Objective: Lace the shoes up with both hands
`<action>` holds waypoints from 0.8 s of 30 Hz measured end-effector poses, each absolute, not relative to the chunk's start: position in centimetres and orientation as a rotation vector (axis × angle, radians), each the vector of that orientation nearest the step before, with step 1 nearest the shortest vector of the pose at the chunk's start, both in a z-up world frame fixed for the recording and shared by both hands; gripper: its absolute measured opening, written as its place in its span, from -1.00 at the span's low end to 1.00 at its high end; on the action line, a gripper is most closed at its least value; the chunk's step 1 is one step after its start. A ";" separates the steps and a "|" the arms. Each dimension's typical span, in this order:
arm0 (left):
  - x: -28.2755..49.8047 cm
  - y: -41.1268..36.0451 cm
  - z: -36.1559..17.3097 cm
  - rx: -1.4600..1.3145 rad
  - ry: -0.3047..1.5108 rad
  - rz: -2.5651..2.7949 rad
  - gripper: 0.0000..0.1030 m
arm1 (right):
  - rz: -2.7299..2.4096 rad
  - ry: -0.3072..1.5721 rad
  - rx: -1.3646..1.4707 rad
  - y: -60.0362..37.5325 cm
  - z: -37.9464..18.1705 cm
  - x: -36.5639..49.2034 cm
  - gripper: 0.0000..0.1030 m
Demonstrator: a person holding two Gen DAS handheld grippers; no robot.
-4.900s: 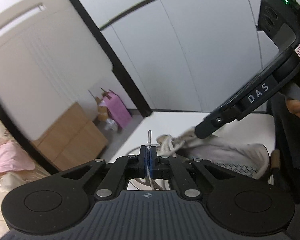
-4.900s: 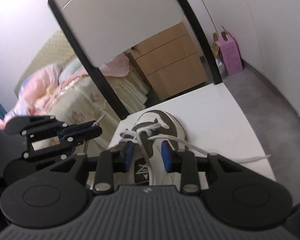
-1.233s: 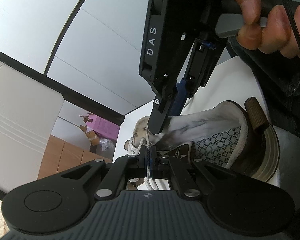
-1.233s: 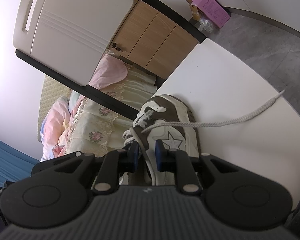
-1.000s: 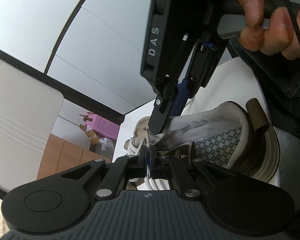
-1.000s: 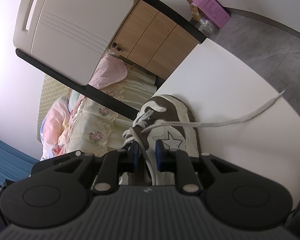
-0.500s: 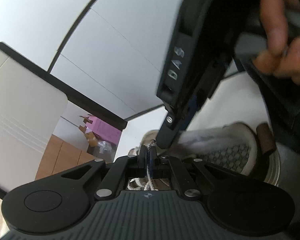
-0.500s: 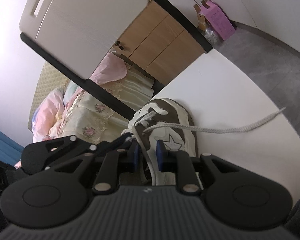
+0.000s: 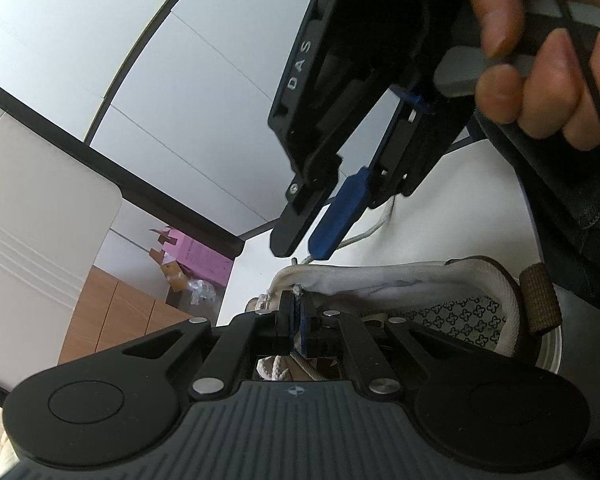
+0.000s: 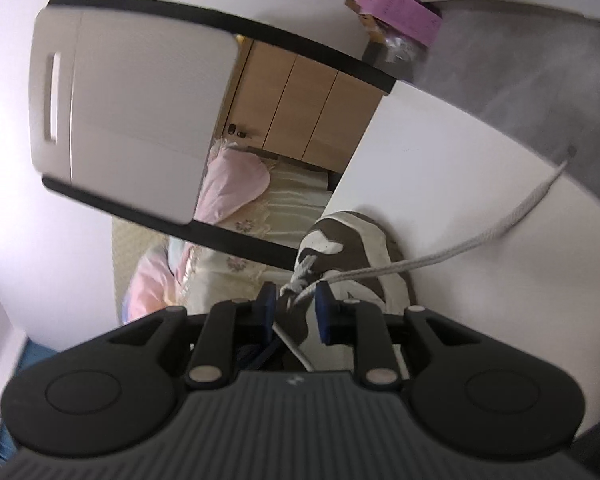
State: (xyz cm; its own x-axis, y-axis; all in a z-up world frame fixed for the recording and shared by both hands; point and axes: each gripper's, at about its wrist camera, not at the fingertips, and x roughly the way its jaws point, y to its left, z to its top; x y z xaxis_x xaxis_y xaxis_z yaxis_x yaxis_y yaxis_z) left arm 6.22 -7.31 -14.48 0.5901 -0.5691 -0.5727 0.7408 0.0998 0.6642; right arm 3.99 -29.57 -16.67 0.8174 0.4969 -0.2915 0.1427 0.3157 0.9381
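Two grippers work one shoe (image 9: 440,292) near the table (image 10: 440,152) edge: the left gripper (image 9: 296,322) is clamped on a lace (image 9: 298,289) end, seemingly steadying it, while the right gripper (image 10: 294,310) hangs parted above, gripping nothing, the other lace (image 10: 460,248) trailing tableward.

Bright, even daylight with soft shadows; strong fisheye bending at the edges, and slight motion blur in the right view.

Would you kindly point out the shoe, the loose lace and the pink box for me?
shoe (image 10: 374,248): right wrist view, on its brown and white toe.
loose lace (image 10: 496,236): right wrist view, mid-length on the table.
pink box (image 10: 400,8): right wrist view, on its side face.
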 end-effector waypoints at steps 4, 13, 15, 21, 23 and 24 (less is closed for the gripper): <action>6.2 -7.7 -14.9 1.099 0.196 -0.964 -0.92 | 0.252 0.617 1.296 -29.1 -17.4 4.9 -0.89; 6.8 -7.8 -14.5 1.076 0.235 -0.925 -0.77 | 0.206 0.571 1.271 -29.9 -16.6 4.4 -0.94; 5.2 -6.9 -14.7 1.069 0.240 -0.912 -0.77 | 0.191 0.559 1.246 -30.4 -16.4 4.4 -0.95; 4.3 -5.8 -14.6 1.063 0.244 -0.889 -0.77 | 0.086 0.505 1.215 -33.4 -16.3 3.2 -0.94; 4.3 -5.9 -14.5 1.063 0.242 -0.878 -0.77 | 0.044 0.481 1.205 -34.6 -16.2 2.6 -0.94; 4.3 -6.0 -14.4 1.063 0.241 -0.873 -0.77 | 0.020 0.469 1.200 -35.2 -16.2 2.3 -0.94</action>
